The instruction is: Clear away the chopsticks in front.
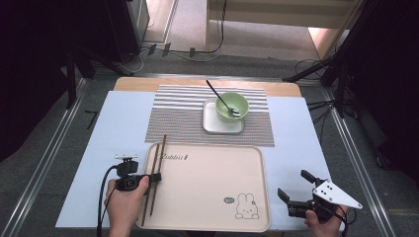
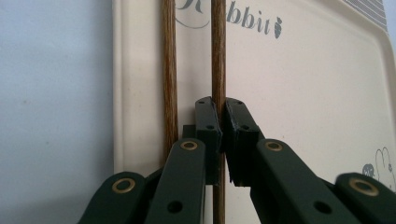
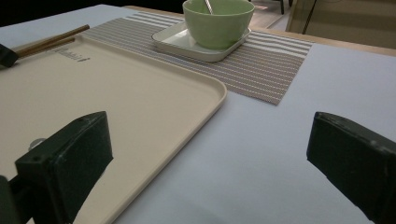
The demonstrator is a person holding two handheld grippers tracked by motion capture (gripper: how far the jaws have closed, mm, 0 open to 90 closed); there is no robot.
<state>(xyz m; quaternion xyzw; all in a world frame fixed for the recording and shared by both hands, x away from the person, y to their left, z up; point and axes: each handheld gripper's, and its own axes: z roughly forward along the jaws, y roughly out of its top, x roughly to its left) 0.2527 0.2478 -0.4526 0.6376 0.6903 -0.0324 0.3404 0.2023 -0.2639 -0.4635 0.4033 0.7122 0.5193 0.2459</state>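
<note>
1. The left gripper sits at the tray's left edge, its jaws pinched tight on one of the two chopsticks. In the left gripper view the clamped stick is the right-hand one; the other chopstick lies just beside the jaws, outside them.
2. Both chopsticks lie along the left side of the beige tray, roughly parallel, their far ends reaching past the tray's top rim toward the striped placemat.
3. The tray rests on the pale blue table cover and carries a printed word near its top left and a rabbit drawing near its bottom right.
4. Beyond the tray, on the placemat, a small square plate holds a green bowl with a spoon leaning in it.
5. The right gripper hovers at the tray's lower right corner, jaws spread wide and holding nothing.
</note>
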